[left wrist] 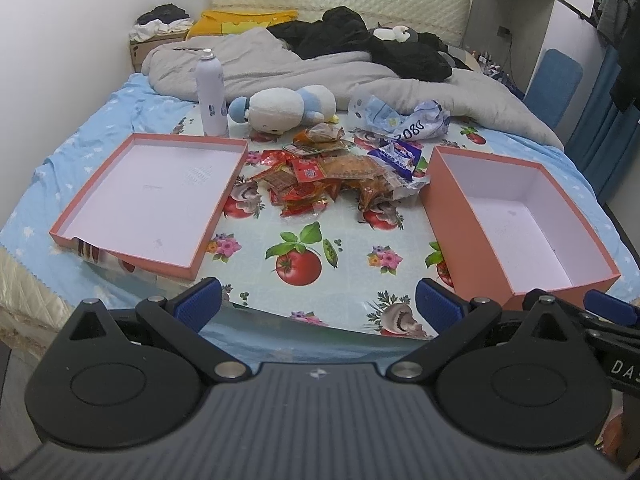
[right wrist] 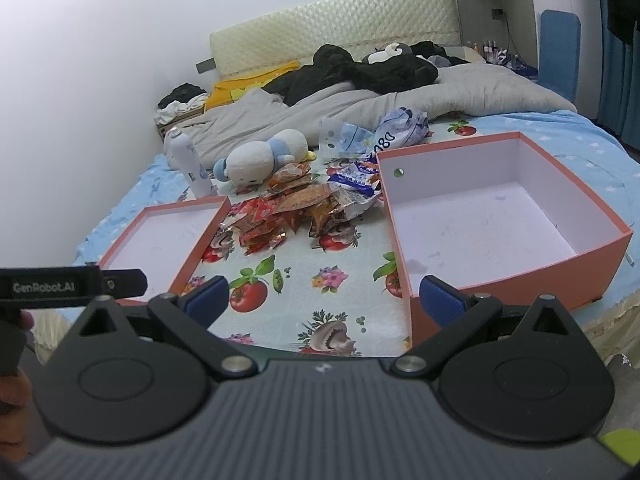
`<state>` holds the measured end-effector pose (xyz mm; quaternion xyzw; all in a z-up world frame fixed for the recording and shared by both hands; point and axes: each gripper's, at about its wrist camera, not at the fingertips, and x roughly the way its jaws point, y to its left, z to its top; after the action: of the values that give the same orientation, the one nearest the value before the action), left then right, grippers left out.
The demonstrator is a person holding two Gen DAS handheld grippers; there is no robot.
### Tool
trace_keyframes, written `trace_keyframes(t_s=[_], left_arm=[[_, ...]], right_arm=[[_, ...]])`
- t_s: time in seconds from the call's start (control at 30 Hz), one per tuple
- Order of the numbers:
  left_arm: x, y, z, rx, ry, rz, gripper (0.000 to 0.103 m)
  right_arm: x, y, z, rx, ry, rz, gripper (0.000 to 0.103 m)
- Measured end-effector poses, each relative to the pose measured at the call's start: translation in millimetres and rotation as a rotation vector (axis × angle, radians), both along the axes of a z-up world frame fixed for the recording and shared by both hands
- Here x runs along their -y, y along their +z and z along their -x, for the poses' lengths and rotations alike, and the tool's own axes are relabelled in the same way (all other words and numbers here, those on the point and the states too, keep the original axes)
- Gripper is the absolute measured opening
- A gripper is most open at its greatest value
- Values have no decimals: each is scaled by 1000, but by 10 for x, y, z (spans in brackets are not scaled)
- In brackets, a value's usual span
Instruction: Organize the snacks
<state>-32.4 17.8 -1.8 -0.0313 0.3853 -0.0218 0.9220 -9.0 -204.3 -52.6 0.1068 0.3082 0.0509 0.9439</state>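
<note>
Open strip of patterned cloth (left wrist: 320,240) between shallow pink lid (left wrist: 148,196) and deep pink box (left wrist: 516,216), snack pile (left wrist: 324,176) blocking its far end, plush toy (left wrist: 284,110), spray can (left wrist: 211,94) and crumpled bags (left wrist: 400,114) crowding beyond, both containers unobstructed from above.

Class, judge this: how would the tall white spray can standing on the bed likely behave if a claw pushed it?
The spray can stands tall and narrow on soft bedding, so it would probably tip. Being round, it would likely roll afterwards. Its smooth surface may slip in a grip.
</note>
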Motion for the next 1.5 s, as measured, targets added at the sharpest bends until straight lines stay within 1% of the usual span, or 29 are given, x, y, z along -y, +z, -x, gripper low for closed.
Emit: trace_keyframes(t_s=[0.13, 0.23, 0.3, 0.4, 0.5, 0.6, 0.77, 0.83, 0.93, 0.97, 1.0, 1.07, 1.23, 1.33, 1.43, 1.5], left_arm=[[-14, -42, -45, -12, -2, 0, 103], [-23, -78, -60, 10, -10, -16, 103], [-29, -140, -134, 4, -16, -23, 103], [-67, -236, -279, -6, -24, -25, 103], [-113, -314, -468, -13, -25, -12, 103], [-157, -397, -670, -17, -22, -11, 103], [-226, -557, -997, -37, -25, 6, 103], [-256, -621, -1111, -27, -4, 6, 103], [-304, -725, -1294, -51, -6, 15, 103], [-317, -761, -1356, -55, -6, 17, 103], [-331, -800, -1423, -58, -8, 17, 103], [-352, -883, -1543, -71, -10, 21, 103], [-428, -1092, -1879, -102, -9, 46, 103], [-502, -1254, -2112, -128, -1, 69, 103], [-581, -1396, -2353, -147, 18, 90, 100], [-640, -1475, -2509, -153, 34, 97, 96]], right_arm=[[-3, -49, -41, -15, 1, -4, 103], [-16, -91, -105, -47, 6, -5, 103], [-12, -118, -141, -40, 16, -18, 103], [-25, -161, -226, -36, 1, -9, 103], [-42, -202, -345, -33, -7, -7, 103], [-98, -232, -464, -18, 21, 8, 103], [-175, -292, -659, -5, 26, 12, 103], [-205, -336, -732, -9, 30, 18, 103], [-282, -401, -845, -9, 72, 32, 94], [-311, -424, -890, -13, 77, 43, 88], [-346, -450, -934, -21, 82, 54, 78], [-393, -499, -1029, -28, 93, 56, 71], [-518, -621, -1316, -39, 136, 31, 71], [-551, -708, -1516, -58, 123, -8, 71], [-605, -795, -1729, -56, 105, 8, 72], [-601, -867, -1867, -56, 100, -17, 71]])
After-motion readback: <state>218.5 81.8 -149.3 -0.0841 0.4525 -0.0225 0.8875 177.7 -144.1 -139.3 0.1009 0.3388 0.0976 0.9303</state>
